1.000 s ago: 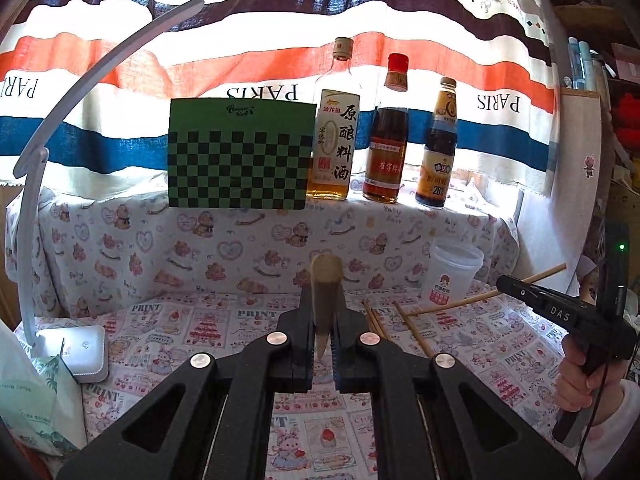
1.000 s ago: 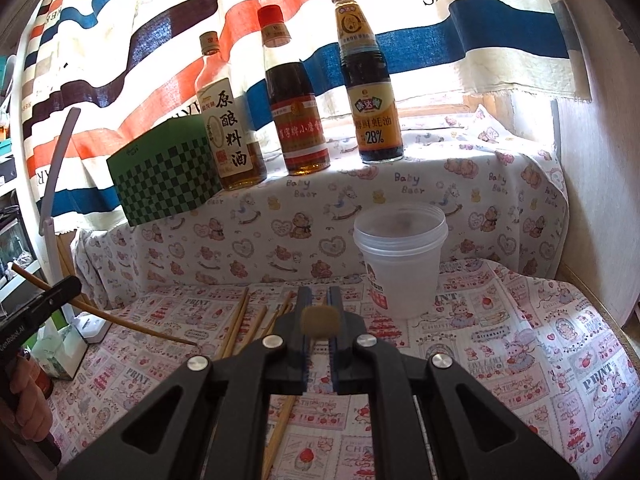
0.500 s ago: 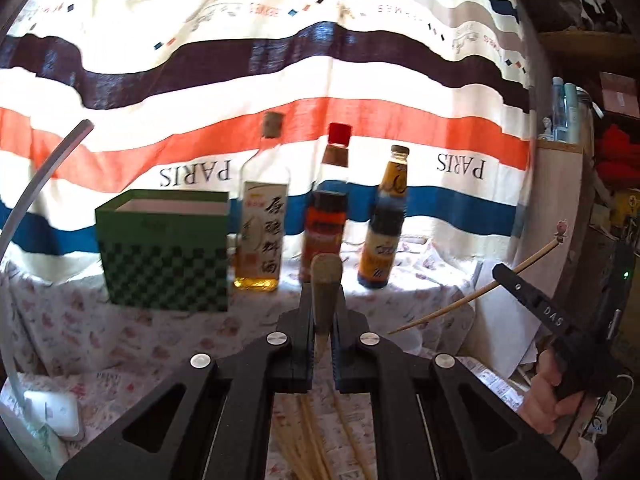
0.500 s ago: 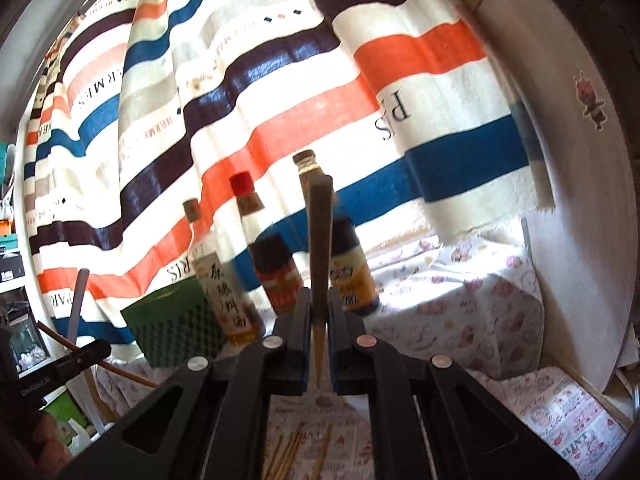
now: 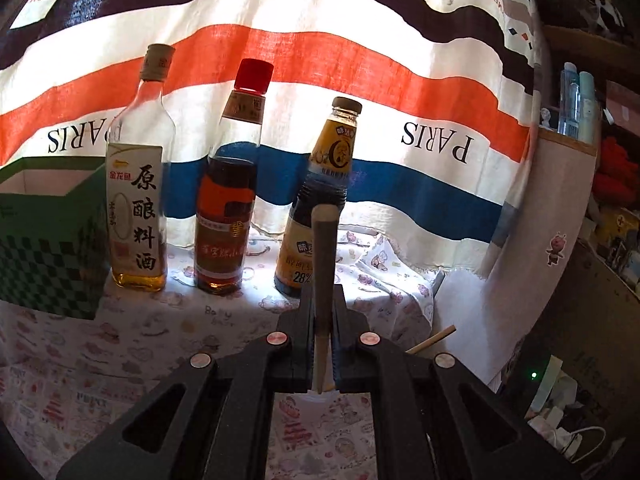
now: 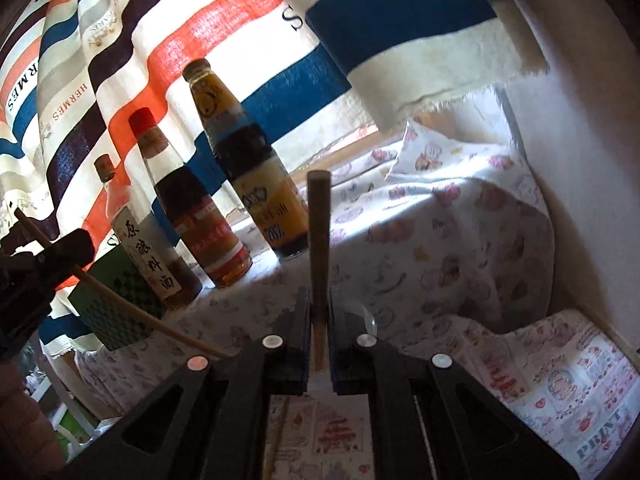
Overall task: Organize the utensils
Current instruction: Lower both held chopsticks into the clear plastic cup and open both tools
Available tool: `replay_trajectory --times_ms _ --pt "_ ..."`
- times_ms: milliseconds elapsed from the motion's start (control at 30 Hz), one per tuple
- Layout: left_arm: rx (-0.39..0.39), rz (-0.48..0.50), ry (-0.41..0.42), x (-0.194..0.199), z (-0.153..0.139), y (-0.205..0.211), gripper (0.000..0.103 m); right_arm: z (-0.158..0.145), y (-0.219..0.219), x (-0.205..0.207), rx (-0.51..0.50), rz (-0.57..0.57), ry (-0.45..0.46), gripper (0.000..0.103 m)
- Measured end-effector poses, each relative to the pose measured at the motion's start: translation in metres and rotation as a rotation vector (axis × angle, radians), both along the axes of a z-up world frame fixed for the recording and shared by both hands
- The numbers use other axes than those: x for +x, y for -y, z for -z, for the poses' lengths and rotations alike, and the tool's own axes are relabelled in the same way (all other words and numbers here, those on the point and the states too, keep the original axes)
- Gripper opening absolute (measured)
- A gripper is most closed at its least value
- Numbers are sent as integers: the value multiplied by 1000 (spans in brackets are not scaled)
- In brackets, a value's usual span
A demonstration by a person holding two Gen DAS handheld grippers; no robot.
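A: What is held by each tool?

B: A chopstick [image 5: 322, 280] is clamped between the narrow jaws of the left tool [image 5: 322, 344], its long axis standing nearly upright, thick end up. A second chopstick [image 6: 319, 264] is gripped the same way by the right tool [image 6: 319, 344].

A: Where is the destination judged to lie?

B: A clear plastic cup [image 6: 362, 314] is glimpsed just beyond the right tool's jaws, low and mostly hidden. It is taken to be the holder, so the right tool is judged nearer; the left tool is seen well off toward the table's left side.

A: What room is left?

B: Three sauce bottles [image 5: 224, 184] and a green checkered box [image 5: 44, 240] stand on the raised ledge behind the table. A wall closes the right side. Loose chopsticks [image 6: 278, 436] lie on the table below.
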State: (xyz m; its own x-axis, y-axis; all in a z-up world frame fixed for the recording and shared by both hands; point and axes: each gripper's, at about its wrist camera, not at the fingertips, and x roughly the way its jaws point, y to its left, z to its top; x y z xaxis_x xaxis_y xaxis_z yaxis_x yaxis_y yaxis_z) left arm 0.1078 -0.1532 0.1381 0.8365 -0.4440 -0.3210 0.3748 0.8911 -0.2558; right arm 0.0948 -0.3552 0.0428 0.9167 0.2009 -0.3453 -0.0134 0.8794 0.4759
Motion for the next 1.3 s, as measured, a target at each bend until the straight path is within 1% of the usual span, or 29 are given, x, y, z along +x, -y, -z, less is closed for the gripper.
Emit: replay_trajectory --times_ms 100,200,333,400,500,567,600,633,667,700,733,767,800,867,933,1067,1133,1200,1267,1300 --pt "-8 -17 33 5 -3 4 6 3 -2 3 -24 9 -13 6" --pt "-16 -35 49 10 -6 7 6 6 1 6 5 -9 -42 7" --pt "14 -80 105 12 -4 14 6 9 -1 8 0 -19 -60 8" --pt "26 -120 137 16 -4 16 6 8 -3 7 -4 -22 -60 8" --pt "34 -163 182 21 -11 15 6 8 -6 5 0 -34 -67 8" --pt "18 -155 178 27 -15 13 6 9 -6 3 13 -41 -78 23" --pt "16 -151 179 28 -16 14 6 9 -7 3 12 -39 -80 37" --pt "17 -151 182 29 -15 15 6 8 -8 2 5 -32 -77 39" --pt "18 -150 184 30 -14 17 6 7 -9 2 -5 -31 -76 39" --pt "16 -145 183 30 -11 19 6 6 -10 1 -11 -30 -76 43" --pt "15 -138 177 30 -7 20 6 6 -10 1 -16 -19 -78 52" --pt "17 -130 168 32 -1 23 6 6 -9 -1 -14 -1 -78 55" --pt "25 -126 160 32 5 26 6 6 -7 -2 -13 16 -80 56" --pt "45 -119 143 34 18 29 6 7 0 -5 -24 95 -101 57" --pt "53 -122 136 34 29 28 6 9 12 -6 2 122 -103 57" --pt "67 -70 53 39 50 27 6 16 24 0 93 77 -147 57" --pt "88 -68 39 39 57 28 6 17 23 -1 94 81 -147 57" --pt "114 -71 38 38 60 29 7 13 20 -3 64 90 -130 57" --pt "121 -65 31 35 61 26 11 10 16 -5 45 84 -111 58" --pt "116 -58 30 32 58 23 19 10 15 -6 45 74 -110 59"
